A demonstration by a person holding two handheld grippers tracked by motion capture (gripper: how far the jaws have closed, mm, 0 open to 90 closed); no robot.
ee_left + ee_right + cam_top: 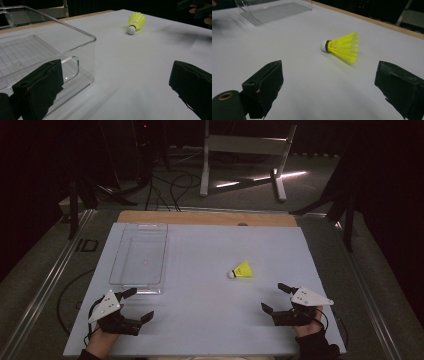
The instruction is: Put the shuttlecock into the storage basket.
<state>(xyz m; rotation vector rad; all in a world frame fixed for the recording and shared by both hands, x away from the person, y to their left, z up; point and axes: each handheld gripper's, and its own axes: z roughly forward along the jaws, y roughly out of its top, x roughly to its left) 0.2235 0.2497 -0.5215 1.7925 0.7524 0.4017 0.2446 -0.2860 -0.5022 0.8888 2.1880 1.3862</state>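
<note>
A yellow shuttlecock (243,270) with a white cork tip lies on its side on the white table, right of centre; it lies at the far end of the table in the left gripper view (136,22) and close ahead in the right gripper view (342,47). A clear plastic tray (140,257) stands empty at the left, and its near corner (82,57) sits just past my left jaws. My left gripper (141,303) rests open near the front left edge, nothing between its jaws. My right gripper (273,296) stands open at the front right, a short way in front of the shuttlecock.
The white table (200,320) has a wooden strip (207,217) along its far edge. Beyond it are a dark floor with cables and a grey metal stand (245,160). A person's hands hold both grippers at the near edge.
</note>
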